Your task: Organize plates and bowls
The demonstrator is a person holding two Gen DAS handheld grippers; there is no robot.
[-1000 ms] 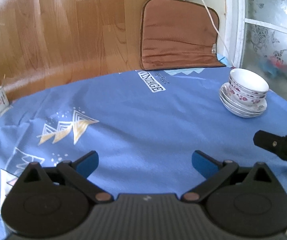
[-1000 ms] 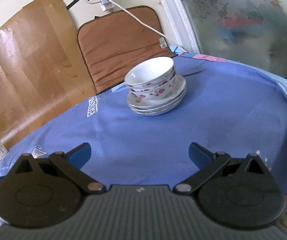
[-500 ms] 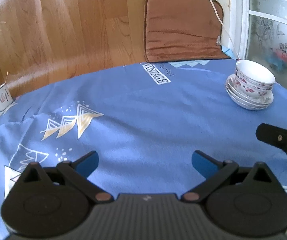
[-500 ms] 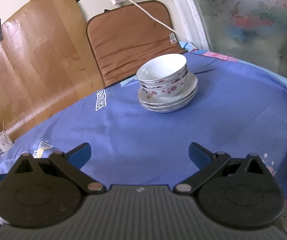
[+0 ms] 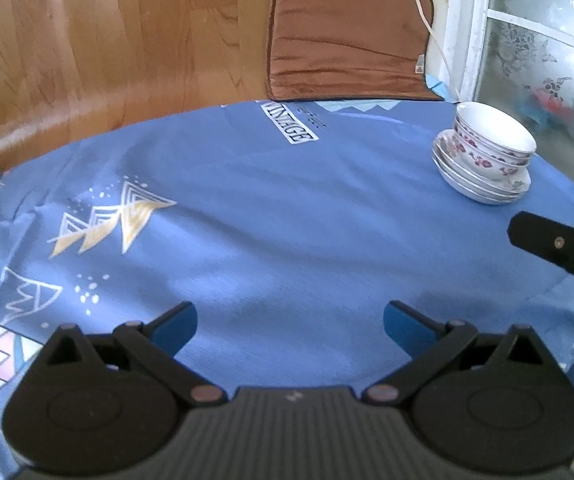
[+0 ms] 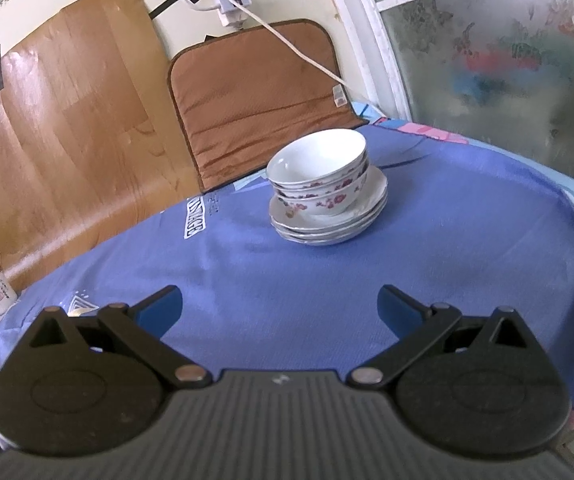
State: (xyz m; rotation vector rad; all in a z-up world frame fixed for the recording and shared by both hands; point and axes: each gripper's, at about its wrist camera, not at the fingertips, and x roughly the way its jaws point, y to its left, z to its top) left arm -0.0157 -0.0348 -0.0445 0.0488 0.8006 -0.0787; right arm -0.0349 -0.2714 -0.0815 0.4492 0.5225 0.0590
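3 nested bowls (image 6: 319,172) atop stacked plates (image 6: 327,226), both claws empty.

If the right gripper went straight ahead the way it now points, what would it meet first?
Most likely the stack of bowls on the plates; only bare blue tablecloth shows before it, though depth is uncertain. The right gripper is open.

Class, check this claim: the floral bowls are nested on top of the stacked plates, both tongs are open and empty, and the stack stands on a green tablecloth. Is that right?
One detail is wrong: the tablecloth is blue, not green, as the right wrist view shows. The rest holds: the bowls are nested on the plates, and the left tongs and right tongs are open and empty.
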